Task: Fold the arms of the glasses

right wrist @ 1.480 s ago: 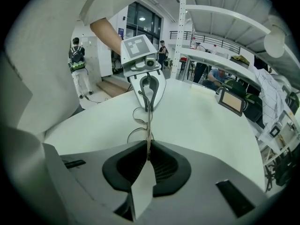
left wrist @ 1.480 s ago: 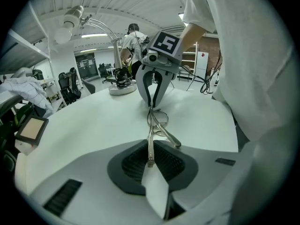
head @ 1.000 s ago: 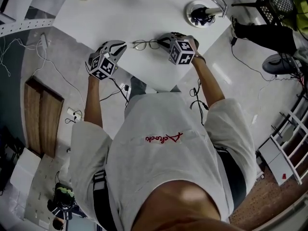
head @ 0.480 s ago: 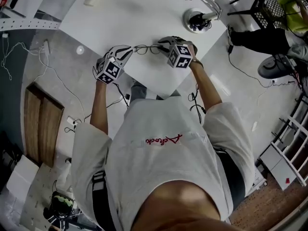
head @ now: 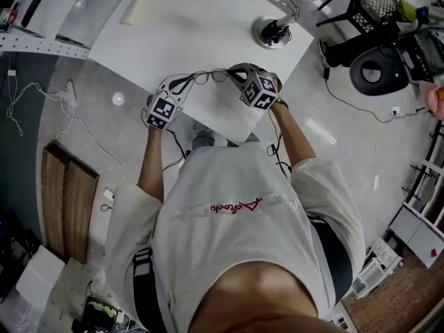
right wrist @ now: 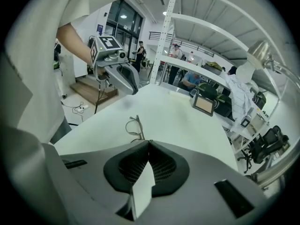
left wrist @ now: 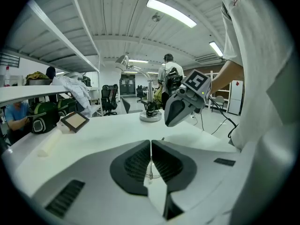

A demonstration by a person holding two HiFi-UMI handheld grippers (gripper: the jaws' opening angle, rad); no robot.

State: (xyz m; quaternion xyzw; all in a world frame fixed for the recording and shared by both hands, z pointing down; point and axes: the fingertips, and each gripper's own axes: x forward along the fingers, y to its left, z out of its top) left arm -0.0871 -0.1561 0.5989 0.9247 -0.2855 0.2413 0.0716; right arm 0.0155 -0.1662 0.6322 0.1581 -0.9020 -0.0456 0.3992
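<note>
At the near edge of the tabletop (head: 201,40), we see the left gripper (head: 186,82) clamped shut on a thin wire. We take that wire for the tip of one arm of the glasses (head: 210,77), pinched between the ribbed pads. The right gripper (head: 234,72) comes in from the opposite side. Its jaws have just been closing and now meet, with the end of the frame running in at their tips. We judge that it grips there, though the exact spot is covered.

The glasses hang between the two grippers, within reach of both. Their long axis runs from one gripper to the other, roughly along the near edge. A lens rim sits just beyond the right gripper's tips, toward the left one. We cannot tell which way the arms point.

We judge the left gripper should swing its arm in toward the lenses while the right steadies the frame. Farther off, a desk lamp (head: 272,28) stands near the far right corner.
</note>
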